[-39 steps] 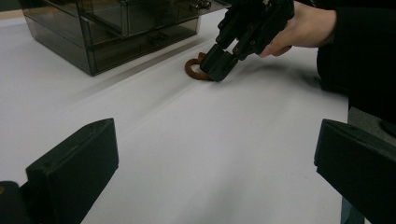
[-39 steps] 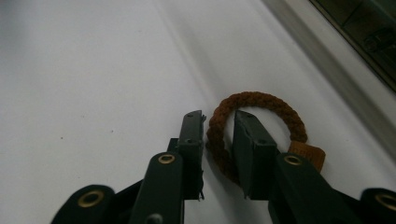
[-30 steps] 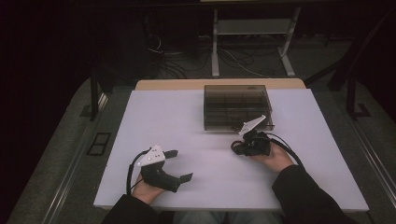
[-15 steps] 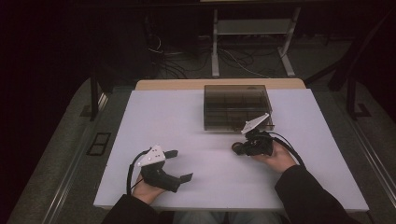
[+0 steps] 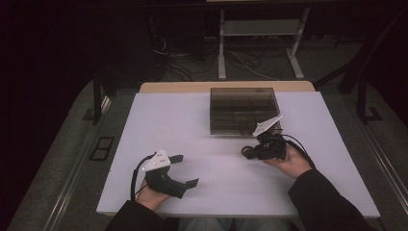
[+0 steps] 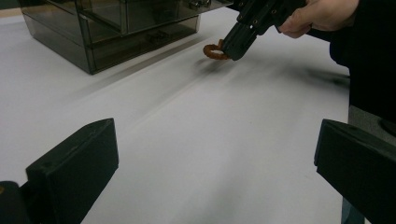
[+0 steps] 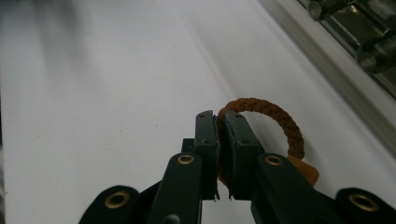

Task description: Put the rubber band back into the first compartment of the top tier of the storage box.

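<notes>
A small brown braided loop [image 7: 275, 122] is pinched between the jaws of my right gripper [image 7: 220, 122], which is shut on it just above the white table. In the high view the right gripper [image 5: 249, 151] sits in front of a smoky clear compartment box [image 5: 242, 110]. From the left gripper view the loop [image 6: 214, 50] hangs at the tip of that gripper. My left gripper [image 5: 185, 170] rests near the table's front left, open, its two black jaws wide apart with nothing between them.
The white table [image 5: 192, 120] has bare room between the two hands. The compartment box [image 6: 112, 28] stands at the back, right of centre. Beyond the table, a metal stand [image 5: 260, 29] and cables lie on a dark floor.
My right gripper has shifted slightly toward the box with the loop in it. The left gripper has not moved.
</notes>
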